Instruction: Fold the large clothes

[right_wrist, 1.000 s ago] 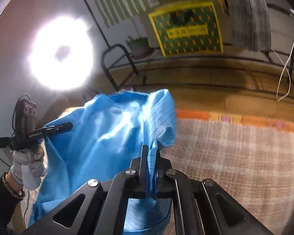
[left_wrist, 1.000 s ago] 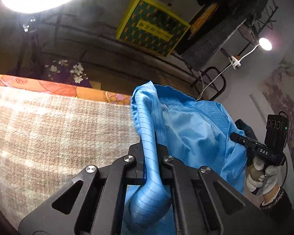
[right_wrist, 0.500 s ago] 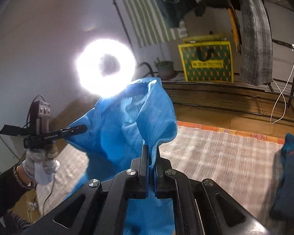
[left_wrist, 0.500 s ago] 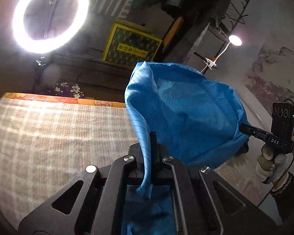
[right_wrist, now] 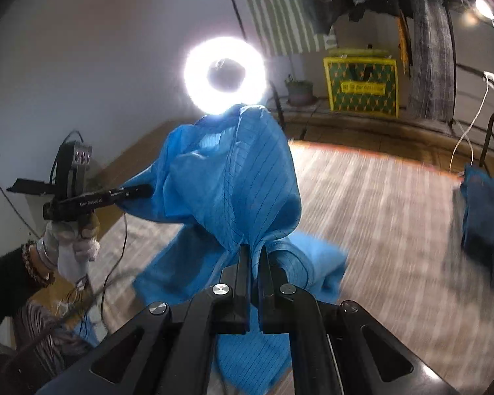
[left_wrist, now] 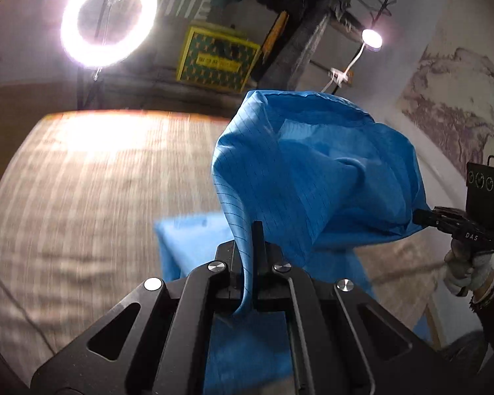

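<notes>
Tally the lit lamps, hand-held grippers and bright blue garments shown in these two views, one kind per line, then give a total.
Lit lamps: 2 (ring light, small lamp)
Hand-held grippers: 2 (left hand-held gripper, right hand-held gripper)
Bright blue garments: 1 (blue garment)
Total: 5

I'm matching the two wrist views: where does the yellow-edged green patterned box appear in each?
Left wrist: yellow-edged green patterned box upper centre, right of the glowing ring light.
Right wrist: box upper right, right of the ring light.
Shared landmark: the ring light.
</notes>
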